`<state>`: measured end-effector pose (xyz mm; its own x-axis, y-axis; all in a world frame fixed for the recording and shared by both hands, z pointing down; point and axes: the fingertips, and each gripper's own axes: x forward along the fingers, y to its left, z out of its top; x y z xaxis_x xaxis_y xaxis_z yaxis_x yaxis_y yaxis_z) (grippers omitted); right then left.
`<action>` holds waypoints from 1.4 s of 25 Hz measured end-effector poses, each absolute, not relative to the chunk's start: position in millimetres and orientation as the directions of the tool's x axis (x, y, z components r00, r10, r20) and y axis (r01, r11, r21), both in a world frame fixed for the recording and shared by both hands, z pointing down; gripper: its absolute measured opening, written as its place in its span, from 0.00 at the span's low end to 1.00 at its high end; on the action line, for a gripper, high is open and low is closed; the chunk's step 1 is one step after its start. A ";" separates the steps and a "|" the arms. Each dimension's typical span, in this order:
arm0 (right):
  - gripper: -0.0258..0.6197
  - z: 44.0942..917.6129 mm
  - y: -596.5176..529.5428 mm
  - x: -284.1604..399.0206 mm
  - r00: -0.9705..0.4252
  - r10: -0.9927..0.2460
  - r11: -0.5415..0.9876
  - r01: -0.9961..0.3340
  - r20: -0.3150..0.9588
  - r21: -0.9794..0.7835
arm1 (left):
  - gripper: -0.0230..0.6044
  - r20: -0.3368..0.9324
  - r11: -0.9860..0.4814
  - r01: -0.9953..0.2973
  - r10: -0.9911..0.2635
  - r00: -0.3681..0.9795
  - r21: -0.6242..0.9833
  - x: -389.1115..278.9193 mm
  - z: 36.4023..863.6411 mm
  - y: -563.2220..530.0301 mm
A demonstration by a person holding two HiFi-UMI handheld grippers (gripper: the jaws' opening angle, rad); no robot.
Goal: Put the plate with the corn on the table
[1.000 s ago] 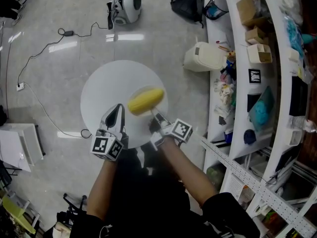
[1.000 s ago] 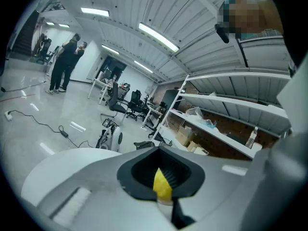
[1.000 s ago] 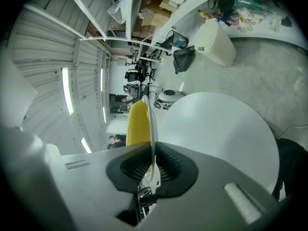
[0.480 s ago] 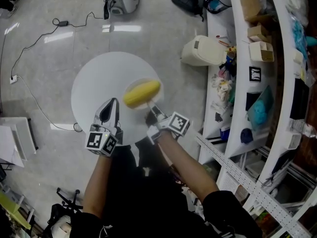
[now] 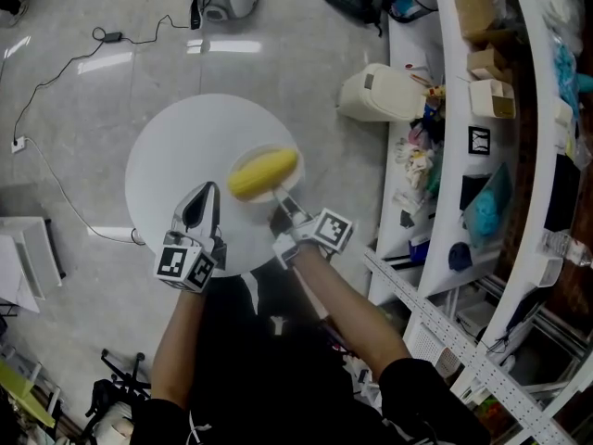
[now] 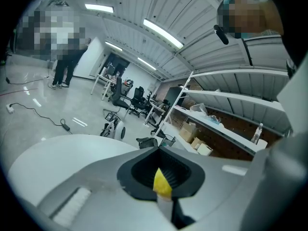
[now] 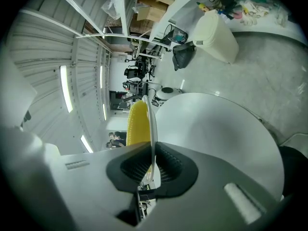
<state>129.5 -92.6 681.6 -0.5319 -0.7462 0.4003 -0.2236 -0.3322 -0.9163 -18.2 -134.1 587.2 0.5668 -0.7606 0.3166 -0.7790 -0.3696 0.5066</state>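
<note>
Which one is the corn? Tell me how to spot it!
Find the big round white table on the grey floor. At its right side the right claw pinches a small plate, and the corn lies on that. It's the only bright yellow thing by the table.

Corn (image 5: 264, 173) yellow; table (image 5: 176, 156) white; floor (image 5: 93, 109) grey.

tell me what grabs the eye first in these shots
The bright yellow corn stands out first, lying on a small plate at the middle of the head view. The right gripper is shut on the plate's near rim, holding it over a round white table. Cluttered shelves run down the right side.
</note>
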 end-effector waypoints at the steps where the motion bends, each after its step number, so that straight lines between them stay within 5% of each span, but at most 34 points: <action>1: 0.09 684.9 -92.7 129.3 -0.534 -0.742 -0.336 -0.225 0.404 -0.915 | 0.04 0.317 -0.369 -0.781 -0.762 0.565 0.504 -18.8 588.9 -135.2; 35: 0.09 734.4 -108.8 101.4 -0.584 -0.671 -0.425 -0.201 0.457 -0.882 | 0.04 0.342 -0.329 -0.781 -0.761 0.552 0.530 -26.2 619.1 -152.0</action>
